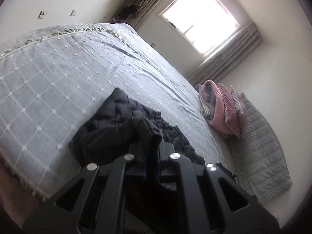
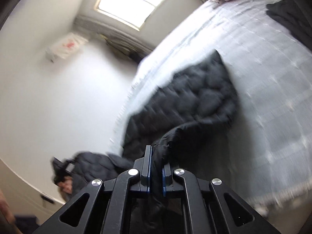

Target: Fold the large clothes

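Trouble could come from the black puffy quilted jacket (image 1: 120,120) being big and slippery. It lies partly on the grey checked bed cover (image 1: 58,74), partly hanging off the bed's edge. The left gripper (image 1: 151,136) pinches a bunched bit of it. The right gripper (image 2: 156,161) pinches another bit. A hard pull could make the jacket slip out or slide off the bed.

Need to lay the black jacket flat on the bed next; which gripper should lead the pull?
Probably right. The right gripper pinches a long twisted stretch of the black jacket trailing across the bedspread. The left gripper holds a bunched fold.
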Motion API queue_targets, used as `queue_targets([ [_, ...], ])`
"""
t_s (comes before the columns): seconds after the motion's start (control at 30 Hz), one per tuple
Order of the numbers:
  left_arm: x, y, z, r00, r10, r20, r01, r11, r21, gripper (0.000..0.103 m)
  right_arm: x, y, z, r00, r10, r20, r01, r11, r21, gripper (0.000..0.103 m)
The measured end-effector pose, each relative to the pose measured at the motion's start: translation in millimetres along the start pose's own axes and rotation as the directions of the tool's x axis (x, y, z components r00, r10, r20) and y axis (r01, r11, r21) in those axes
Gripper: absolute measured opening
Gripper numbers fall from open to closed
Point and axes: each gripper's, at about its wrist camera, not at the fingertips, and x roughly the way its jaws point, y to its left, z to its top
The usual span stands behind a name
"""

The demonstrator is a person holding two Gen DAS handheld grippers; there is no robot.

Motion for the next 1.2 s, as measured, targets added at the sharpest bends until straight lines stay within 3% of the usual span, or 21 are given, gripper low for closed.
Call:
queue_targets([
  [0.1, 64.4, 9.6, 43.0, 0.996, -0.006, -0.089, -0.001, 0.997, -0.078, 0.01, 29.3, -10.9, 46.5, 0.992, 0.116, 0.049, -0.121, 0.984, 0.128, 0.008],
  [0.17, 115.0, 22.4, 67.6, 0.987, -0.027, -0.157, 0.006, 0.992, -0.129, 0.022, 51.4, -36.3, 70.6, 0.984, 0.158, 0.087, -0.177, 0.94, 0.291, 0.012],
  [0.2, 138.0, 30.7, 78.0, 0.982, 0.0, -0.191, -0.028, 0.989, -0.146, 0.025, 63.6, -54.7, 83.0, 0.984, 0.136, 0.111, -0.168, 0.911, 0.377, 0.012],
  [0.23, 155.2, 39.3, 84.9, 0.974, 0.038, -0.224, -0.076, 0.984, -0.161, 0.027, 75.6, -77.8, 96.3, 0.99, 0.037, 0.137, -0.097, 0.882, 0.461, 0.018],
  [0.27, 165.5, 48.2, 90.9, 0.967, 0.071, -0.244, -0.117, 0.976, -0.181, 0.027, 80.4, -94.4, 103.6, 0.987, -0.064, 0.144, -0.019, 0.859, 0.512, 0.033],
  [0.33, 167.2, 61.4, 98.3, 0.973, 0.068, -0.22, -0.117, 0.968, -0.221, 0.029, 79.4, -119.9, 108.7, 0.955, -0.259, 0.144, 0.123, 0.788, 0.603, 0.046],
  [0.4, 158.7, 69.7, 103.3, 0.985, 0.045, -0.165, -0.082, 0.971, -0.226, 0.048, 68.8, -129.1, 111.0, 0.907, -0.388, 0.164, 0.212, 0.757, 0.618, 0.046],
  [0.43, 156.1, 71.2, 105.0, 0.988, 0.047, -0.15, -0.078, 0.975, -0.209, 0.06, 61.3, -126.3, 114.2, 0.877, -0.44, 0.193, 0.258, 0.771, 0.581, 0.047],
  [0.47, 155.1, 72.9, 105.0, 0.988, 0.061, -0.141, -0.086, 0.98, -0.182, 0.065, 59.3, -123.0, 116.2, 0.865, -0.46, 0.202, 0.285, 0.78, 0.557, 0.047],
  [0.53, 164.0, 79.3, 102.7, 0.982, 0.11, -0.156, -0.131, 0.982, -0.136, 0.065, 60.6, -106.0, 127.8, 0.837, -0.507, 0.208, 0.378, 0.809, 0.451, 0.047],
  [0.63, 197.4, 94.7, 86.7, 0.95, 0.164, -0.265, -0.195, 0.976, -0.096, 0.065, 88.7, -70.2, 149.8, 0.812, -0.55, 0.196, 0.511, 0.831, 0.22, 0.053],
  [0.7, 222.6, 102.3, 74.3, 0.927, 0.202, -0.317, -0.233, 0.971, -0.061, 0.065, 117.5, -54.2, 156.2, 0.822, -0.547, 0.157, 0.537, 0.837, 0.105, 0.055],
  [0.77, 246.1, 106.9, 64.1, 0.902, 0.256, -0.348, -0.276, 0.961, -0.007, 0.065, 152.3, -44.5, 158.8, 0.852, -0.514, 0.093, 0.516, 0.857, 0.008, 0.055],
  [0.8, 253.4, 108.4, 61.1, 0.895, 0.27, -0.356, -0.287, 0.958, 0.004, 0.065, 170.1, -42.5, 160.3, 0.854, -0.516, 0.068, 0.518, 0.855, -0.029, 0.055],
  [0.83, 261.3, 110.3, 57.8, 0.887, 0.285, -0.364, -0.303, 0.953, 0.008, 0.065, 186.2, -40.9, 159.3, 0.834, -0.549, 0.052, 0.552, 0.831, -0.069, 0.055],
  [0.9, 267.0, 107.3, 56.5, 0.889, 0.287, -0.357, -0.307, 0.952, 0.0, 0.051, 204.6, -41.0, 154.6, 0.791, -0.609, 0.062, 0.612, 0.782, -0.117, 0.055],
  [0.93, 267.2, 101.8, 57.7, 0.893, 0.285, -0.349, -0.301, 0.954, 0.01, 0.032, 213.1, -42.8, 151.7, 0.785, -0.617, 0.064, 0.619, 0.775, -0.127, 0.049],
  [0.97, 267.4, 94.5, 59.6, 0.892, 0.309, -0.33, -0.316, 0.948, 0.031, 0.02, 212.0, -45.6, 150.7, 0.789, -0.611, 0.063, 0.614, 0.778, -0.132, 0.019],
  [1.0, 266.0, 86.8, 62.0, 0.891, 0.336, -0.304, -0.336, 0.94, 0.054, 0.014, 214.6, -44.1, 150.9, 0.793, -0.606, 0.066, 0.608, 0.779, -0.152, 0.01],
  [1.1, 263.7, 55.2, 70.1, 0.9, 0.381, -0.214, -0.36, 0.924, 0.129, 0.01, 210.3, -28.3, 155.7, 0.776, -0.617, 0.13, 0.629, 0.747, -0.215, 0.007],
  [1.2, 272.2, 21.2, 76.9, 0.9, 0.411, -0.146, -0.378, 0.902, 0.208, 0.009, 201.4, -13.9, 167.3, 0.772, -0.602, 0.204, 0.635, 0.746, -0.202, 0.006],
])
